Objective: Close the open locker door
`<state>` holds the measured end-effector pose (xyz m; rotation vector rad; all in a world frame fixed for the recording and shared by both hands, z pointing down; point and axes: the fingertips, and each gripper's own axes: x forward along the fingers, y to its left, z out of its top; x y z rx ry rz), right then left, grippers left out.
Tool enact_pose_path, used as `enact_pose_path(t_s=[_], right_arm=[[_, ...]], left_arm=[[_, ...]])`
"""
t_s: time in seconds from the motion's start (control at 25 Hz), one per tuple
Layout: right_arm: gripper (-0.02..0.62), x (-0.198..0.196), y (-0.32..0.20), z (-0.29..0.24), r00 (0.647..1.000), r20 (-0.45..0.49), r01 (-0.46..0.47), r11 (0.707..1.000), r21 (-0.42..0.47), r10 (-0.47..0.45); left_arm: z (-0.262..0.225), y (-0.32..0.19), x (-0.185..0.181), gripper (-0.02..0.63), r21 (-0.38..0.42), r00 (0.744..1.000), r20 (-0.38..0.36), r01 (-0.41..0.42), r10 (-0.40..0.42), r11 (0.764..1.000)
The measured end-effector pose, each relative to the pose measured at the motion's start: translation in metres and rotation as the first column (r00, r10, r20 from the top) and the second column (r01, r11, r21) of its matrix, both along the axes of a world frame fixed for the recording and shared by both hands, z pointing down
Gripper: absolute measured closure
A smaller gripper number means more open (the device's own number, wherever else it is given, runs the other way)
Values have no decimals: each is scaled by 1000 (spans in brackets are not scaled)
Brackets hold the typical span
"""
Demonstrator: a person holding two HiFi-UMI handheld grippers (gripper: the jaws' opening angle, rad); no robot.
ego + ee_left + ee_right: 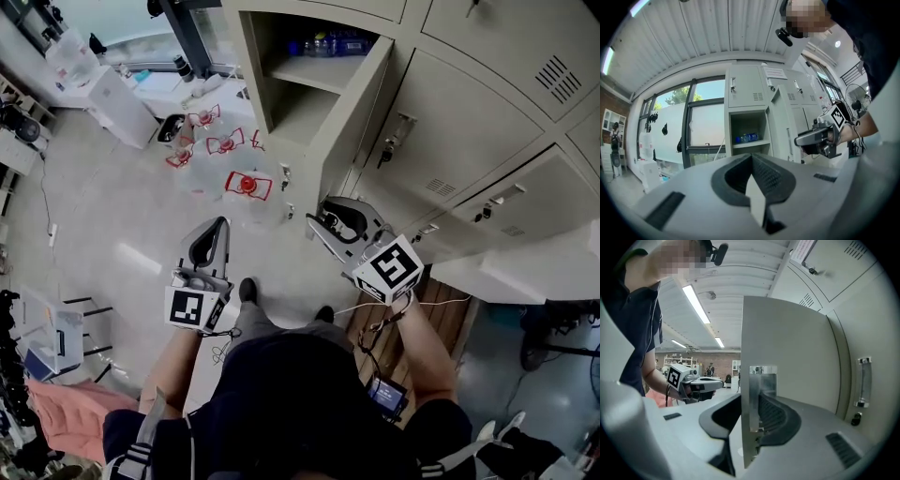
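The beige locker door (352,122) stands swung out from its open compartment (300,94), where bottles (328,44) lie on the top shelf. My right gripper (314,220) is shut on the door's free edge. In the right gripper view the door edge (746,380) and its metal latch plate (762,380) run down between the jaws of the right gripper (751,418). My left gripper (223,222) hangs to the left over the floor, shut and holding nothing. In the left gripper view the left gripper (751,157) points at the open compartment (747,136), with the door (780,126) to its right.
Closed lockers with handles (497,202) fill the wall to the right of the door. Red-and-white objects (248,185) lie on the floor by the locker's foot. A white cabinet (122,108) stands further left. A wooden pallet (422,319) lies under my right arm.
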<state>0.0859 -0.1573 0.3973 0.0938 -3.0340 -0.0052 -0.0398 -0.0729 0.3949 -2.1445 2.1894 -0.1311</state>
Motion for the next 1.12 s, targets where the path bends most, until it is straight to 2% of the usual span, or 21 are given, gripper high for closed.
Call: enact_pose_path(t_s=[0.16,0.28,0.48,0.6,0.72,0.84,1.12], right_arm=[[483,-29,-3,0,994,27,-106,994,-3,106],[485,-59,-10,0,976,45,-211,977,-11,212],[486,-101,-28,0,925,49,-377,926,-10,377],[486,-118,-37,1,890,51,-453,892,-5,452],[486,-132,-46,2,868,42,-495,869,-3,495],[488,-141,-55,3,860,30,-509,861,4,509],[489,-163,-78,3,846,36,-533,846,8,532]], left_arm=[[1,-5,-39,604,23,997,-2,-75,75,997],[3,-7,-76,604,22,988,-5,-154,154,988],[6,-18,-128,604,-2,954,-3,-299,299,954],[9,-25,-150,604,-11,935,10,-354,354,935],[2,-35,-159,604,22,927,-25,-374,374,927],[5,-44,-160,604,17,924,-43,-379,379,925],[9,-62,-166,604,-4,945,-46,-325,324,946]])
